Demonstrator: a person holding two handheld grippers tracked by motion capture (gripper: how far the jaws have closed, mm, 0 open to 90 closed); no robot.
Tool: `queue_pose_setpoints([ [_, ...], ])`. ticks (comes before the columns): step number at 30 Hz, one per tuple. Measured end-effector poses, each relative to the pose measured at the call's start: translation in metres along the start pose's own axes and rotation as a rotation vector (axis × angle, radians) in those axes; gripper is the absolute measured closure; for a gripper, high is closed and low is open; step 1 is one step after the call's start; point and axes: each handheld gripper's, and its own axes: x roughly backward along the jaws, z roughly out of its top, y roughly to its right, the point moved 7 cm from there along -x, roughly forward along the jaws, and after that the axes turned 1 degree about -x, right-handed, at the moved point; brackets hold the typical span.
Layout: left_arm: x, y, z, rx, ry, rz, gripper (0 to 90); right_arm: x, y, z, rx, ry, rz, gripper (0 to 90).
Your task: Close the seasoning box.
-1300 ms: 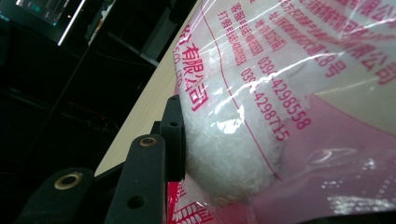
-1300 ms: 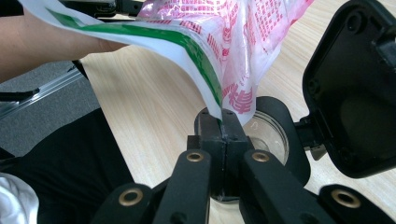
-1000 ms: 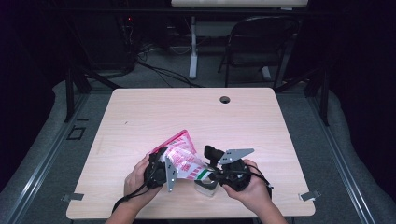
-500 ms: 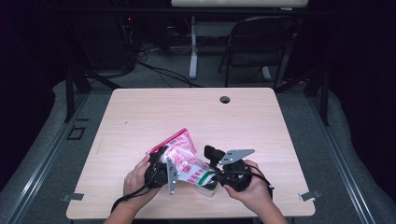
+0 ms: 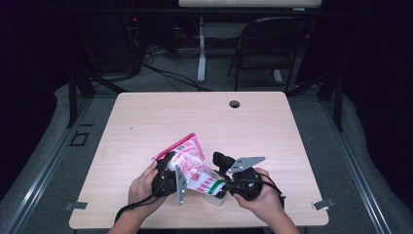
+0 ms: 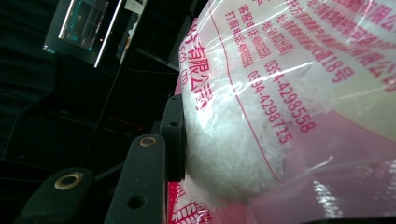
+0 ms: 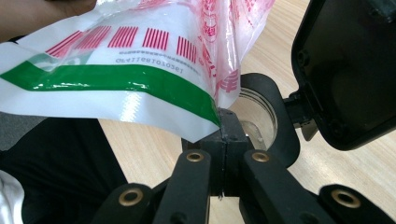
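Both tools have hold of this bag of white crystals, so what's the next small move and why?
Probably pull the right tool slowly away to tear the corner. Its jaws are shut on the bag's green-striped corner, the left tool clamps the full body, and a clear container lies under that corner.

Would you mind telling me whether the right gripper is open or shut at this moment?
Shut. In the right gripper view, the right gripper has its two black jaws pressed together, pinching the corner of the plastic bag beside its green stripe.
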Motion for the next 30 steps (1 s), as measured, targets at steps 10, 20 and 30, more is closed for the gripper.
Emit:
queue_pose_setpoints([
  [10,0.004,-0.002,0.005,-0.046,-0.002,0.021,67.1,-0.001,0.005,-0.004,-0.024,-0.002,-0.003,90.0],
  [20,0.008,-0.005,0.011,-0.077,0.015,0.043,67.3,-0.003,0.012,-0.009,-0.041,-0.007,-0.007,90.0],
  [30,0.01,-0.005,0.011,-0.083,0.024,0.047,67.6,-0.002,0.017,-0.011,-0.054,-0.014,-0.028,90.0],
])
